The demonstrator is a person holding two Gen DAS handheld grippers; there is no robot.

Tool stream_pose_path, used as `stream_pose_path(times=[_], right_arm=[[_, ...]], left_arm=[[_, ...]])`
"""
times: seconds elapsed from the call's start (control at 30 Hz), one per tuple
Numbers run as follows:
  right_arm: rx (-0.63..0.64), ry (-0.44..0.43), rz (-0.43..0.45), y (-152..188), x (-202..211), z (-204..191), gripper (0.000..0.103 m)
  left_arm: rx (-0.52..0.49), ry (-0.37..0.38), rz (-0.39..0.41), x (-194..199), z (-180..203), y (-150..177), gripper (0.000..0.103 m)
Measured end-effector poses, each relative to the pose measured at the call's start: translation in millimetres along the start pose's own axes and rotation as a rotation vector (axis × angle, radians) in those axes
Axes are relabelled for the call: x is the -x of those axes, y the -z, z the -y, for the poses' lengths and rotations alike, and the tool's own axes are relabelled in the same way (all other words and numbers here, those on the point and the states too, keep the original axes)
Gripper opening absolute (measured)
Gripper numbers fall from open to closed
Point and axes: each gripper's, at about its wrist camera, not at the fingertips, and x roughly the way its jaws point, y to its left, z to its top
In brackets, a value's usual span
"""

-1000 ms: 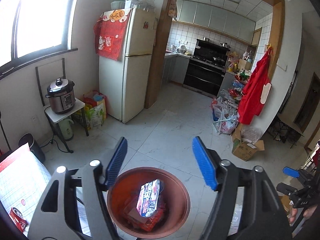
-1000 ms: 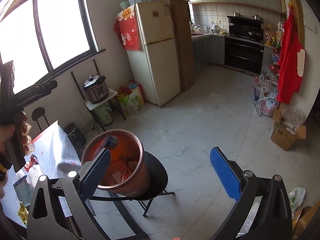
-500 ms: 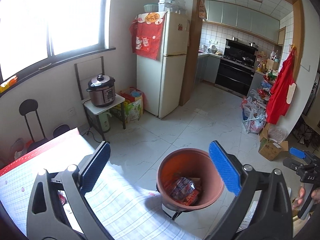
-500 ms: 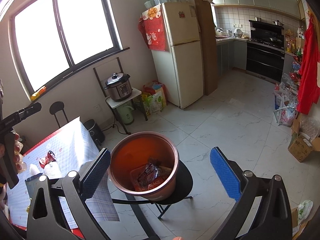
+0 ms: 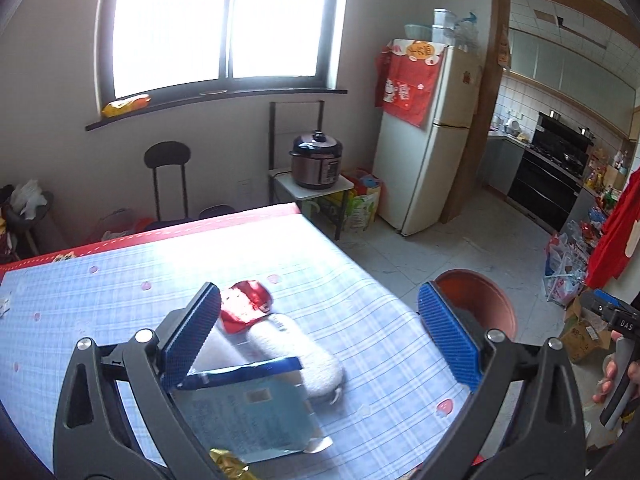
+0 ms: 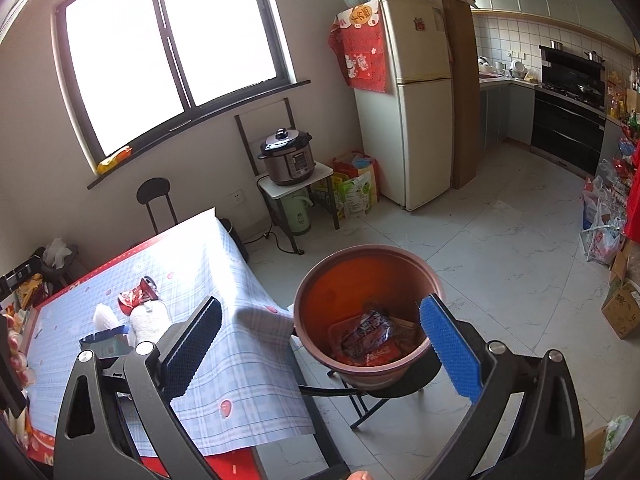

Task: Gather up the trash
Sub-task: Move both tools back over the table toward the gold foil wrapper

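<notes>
left tool (image 5: 318, 338) wide open over table (image 5: 120, 280) – trash below

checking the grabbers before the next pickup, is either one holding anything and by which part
Nothing is held. The left gripper and the right gripper are both open and empty.

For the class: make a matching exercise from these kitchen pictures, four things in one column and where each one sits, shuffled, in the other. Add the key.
Things
1. pressure cooker
2. snack wrappers
3. red crumpled wrapper
4. yellow packet

Places
A. inside the brown pot
B. on the window sill
C. on the small white side table
D. on the checked tablecloth

Pairs: 1-C, 2-A, 3-D, 4-B
</notes>
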Motion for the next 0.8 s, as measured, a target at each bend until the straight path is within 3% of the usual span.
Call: stream_pose_path(times=[0.23, 0.4, 0.6, 0.8], right_arm=[[0.052, -0.059, 0.005, 7, -3, -63, 0.098], [0.119, -0.110, -0.032, 16, -14, -107, 0.098], [0.179, -0.160, -0.092, 32, -27, -149, 0.098], [0.207, -0.173, -0.152, 49, -38, -172, 0.098]], left_arm=[[0.116, -0.101, 0.000, 45, -75, 43, 0.097], [0.206, -0.145, -0.047, 59, -116, 81, 0.097], [0.241, -0.145, -0.167, 48, -133, 127, 0.097], [0.319, -0.085, -0.290, 32, -144, 181, 0.096]])
